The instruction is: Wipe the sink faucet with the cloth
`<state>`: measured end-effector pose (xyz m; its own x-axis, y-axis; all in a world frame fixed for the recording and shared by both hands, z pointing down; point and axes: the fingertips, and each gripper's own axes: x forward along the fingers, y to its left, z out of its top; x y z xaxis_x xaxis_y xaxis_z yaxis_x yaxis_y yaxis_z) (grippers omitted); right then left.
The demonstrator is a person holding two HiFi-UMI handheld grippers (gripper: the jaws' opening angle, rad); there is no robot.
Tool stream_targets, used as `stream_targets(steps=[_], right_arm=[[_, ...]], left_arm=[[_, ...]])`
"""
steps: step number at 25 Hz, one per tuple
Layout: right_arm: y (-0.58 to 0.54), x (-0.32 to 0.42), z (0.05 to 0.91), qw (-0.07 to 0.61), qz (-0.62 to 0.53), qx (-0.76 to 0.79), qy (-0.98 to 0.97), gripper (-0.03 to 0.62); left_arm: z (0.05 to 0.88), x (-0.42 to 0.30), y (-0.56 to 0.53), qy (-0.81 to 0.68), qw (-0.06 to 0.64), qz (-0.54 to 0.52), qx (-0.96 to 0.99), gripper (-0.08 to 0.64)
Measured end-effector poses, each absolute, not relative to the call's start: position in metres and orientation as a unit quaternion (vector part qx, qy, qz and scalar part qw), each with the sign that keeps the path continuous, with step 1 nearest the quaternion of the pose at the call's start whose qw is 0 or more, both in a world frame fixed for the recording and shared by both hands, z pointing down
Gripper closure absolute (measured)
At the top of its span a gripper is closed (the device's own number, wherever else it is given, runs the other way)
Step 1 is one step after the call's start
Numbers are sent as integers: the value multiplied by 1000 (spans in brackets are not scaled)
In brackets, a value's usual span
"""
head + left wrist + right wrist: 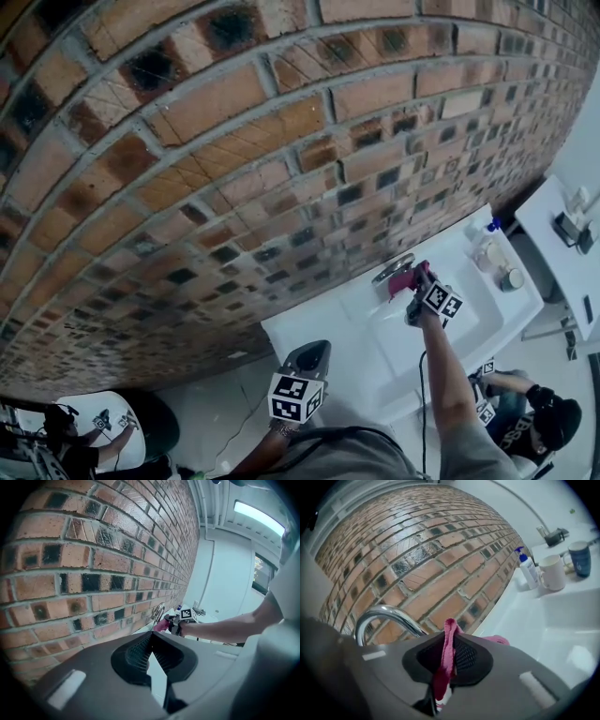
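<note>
A: Where is the cloth (446, 656)?
B: It is pinched in the right gripper (444, 667). The jaws are clamped on a pink fold that stands up between them, and a bit more shows on the far side.
A: And the faucet (388, 615)?
B: Just beyond those jaws, to the left in the right gripper view. It is a chrome arch against the brick wall (431, 550). In the head view the cloth is right at the faucet, over the back of the white sink (469, 323). I cannot tell whether they touch.
A: The left gripper (151, 640)?
B: Its tips are closed with nothing between them. It is well apart from the faucet, low near the person's body, and points along the wall toward the other gripper.
A: Anything else by the sink?
B: A pump bottle (528, 571), a white mug (553, 572) and a blue mug (581, 558) stand at its right end.
</note>
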<state>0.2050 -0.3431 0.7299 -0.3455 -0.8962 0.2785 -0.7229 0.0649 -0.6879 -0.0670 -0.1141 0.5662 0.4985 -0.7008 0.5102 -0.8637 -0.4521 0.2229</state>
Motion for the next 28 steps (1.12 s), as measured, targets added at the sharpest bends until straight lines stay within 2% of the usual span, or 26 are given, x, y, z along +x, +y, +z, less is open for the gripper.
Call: stream_targets(steps=[3, 5, 9, 12, 18, 20, 24, 25, 26, 27, 28], right_arm=[[-351, 212, 713, 247, -426, -518, 700, 565], [-352, 219, 690, 313, -416, -475, 710, 566], [-344, 202, 614, 358, -349, -356, 790, 568], [-329, 162, 568, 311, -309, -300, 847, 566], [-292, 88, 564, 110, -212, -299, 924, 568], [-273, 59, 581, 34, -183, -272, 944, 568], [-233, 16, 677, -176, -160, -238, 942, 568], [-229, 18, 702, -198, -176, -251, 931, 568], [-229, 25, 719, -185, -207, -275, 920, 568], [-232, 38, 724, -136, -250, -305, 909, 568], [-240, 54, 717, -57, -296, -334, 893, 568]], left_arm=[[564, -70, -113, -471, 231, 174, 833, 540], [562, -71, -112, -471, 230, 171, 834, 540], [559, -76, -112, -476, 230, 165, 833, 540], [560, -76, -113, -477, 232, 161, 833, 540], [559, -61, -110, -460, 226, 160, 844, 540], [560, -58, -111, -457, 225, 160, 846, 540], [557, -57, -110, -455, 222, 160, 847, 540], [555, -57, -109, -455, 222, 161, 847, 540], [554, -58, -108, -456, 221, 161, 847, 540], [553, -60, -106, -457, 221, 161, 846, 540], [553, -63, -105, -459, 221, 162, 845, 540]])
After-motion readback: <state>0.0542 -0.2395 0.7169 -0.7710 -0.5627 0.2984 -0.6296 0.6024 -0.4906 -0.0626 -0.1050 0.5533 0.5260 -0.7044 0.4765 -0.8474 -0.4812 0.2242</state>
